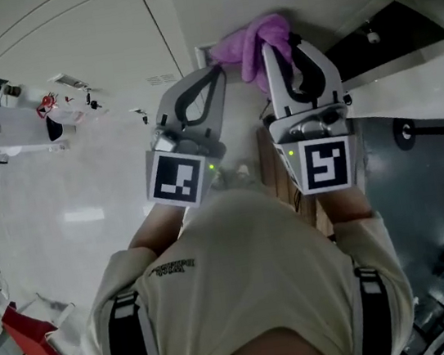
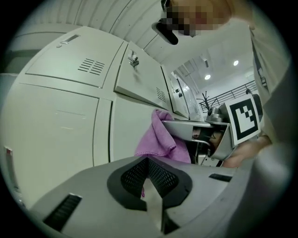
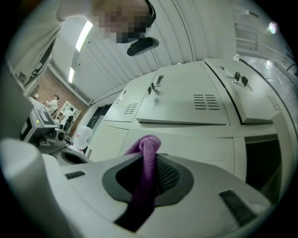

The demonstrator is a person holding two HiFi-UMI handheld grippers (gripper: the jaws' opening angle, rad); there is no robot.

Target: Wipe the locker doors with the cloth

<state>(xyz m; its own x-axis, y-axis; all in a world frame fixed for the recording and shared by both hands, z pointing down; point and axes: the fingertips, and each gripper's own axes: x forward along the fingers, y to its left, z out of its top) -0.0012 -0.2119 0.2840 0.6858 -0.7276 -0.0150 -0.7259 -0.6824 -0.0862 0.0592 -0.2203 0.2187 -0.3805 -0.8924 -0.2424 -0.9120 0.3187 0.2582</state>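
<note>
The purple cloth [image 1: 255,37] is bunched between the jaws of my right gripper [image 1: 283,43], which is shut on it and held up against the pale locker doors [image 1: 77,37]. In the right gripper view the cloth [image 3: 145,151] stands up as a folded ridge from the right gripper [image 3: 148,160], with vented locker doors [image 3: 186,102] just beyond. My left gripper [image 1: 214,70] sits beside it on the left, shut with nothing held. From the left gripper [image 2: 148,162] I see the cloth [image 2: 158,137] hanging next to a locker door [image 2: 60,135].
Keys hang in the locks of two doors [image 3: 153,87]. A dark open compartment [image 3: 263,162] lies at the lower right. A white table with small items [image 1: 8,130] stands to the left, a red object [image 1: 31,337] lower left, dark glossy floor [image 1: 429,183] to the right.
</note>
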